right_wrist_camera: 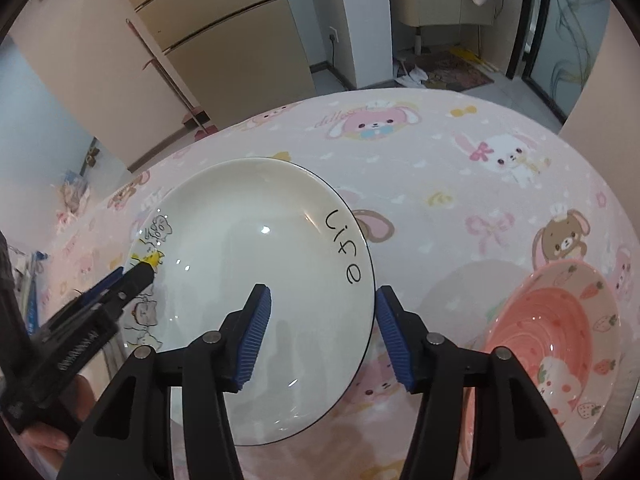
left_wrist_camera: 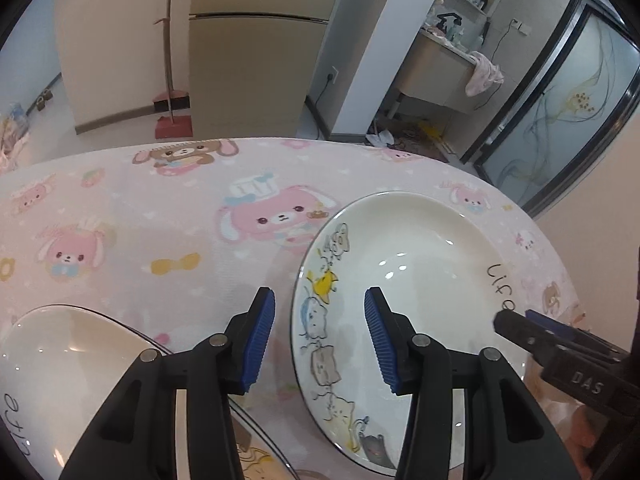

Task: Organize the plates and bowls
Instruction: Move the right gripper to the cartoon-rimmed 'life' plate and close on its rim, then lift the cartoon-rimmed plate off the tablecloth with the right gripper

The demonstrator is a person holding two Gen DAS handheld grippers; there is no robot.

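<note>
Glossy round white plate [left_wrist_camera: 404, 264], cartoon cats and "life" on rim, lies flat on pink bunny-print tablecloth [left_wrist_camera: 140, 208]. Left gripper [left_wrist_camera: 319, 336], ribbed blue pads, straddles cat-side rim, released. Right gripper [right_wrist_camera: 323, 334] straddles "life" rim, released. Second matching plate [left_wrist_camera: 60, 364] lower left. Ridged pink strawberry bowl [right_wrist_camera: 560, 332] right.

A second white plate [left_wrist_camera: 60, 360] at near left runs off the left wrist view's bottom edge, its far side covered by the left gripper [left_wrist_camera: 320, 336]. In the right wrist view, a pink bowl [right_wrist_camera: 552, 336] is cropped at the near right edge. The left gripper's tip hides part of the cat drawings on the white plate [right_wrist_camera: 256, 280]. Items on the far counter [left_wrist_camera: 448, 28] are too small to identify.
</note>
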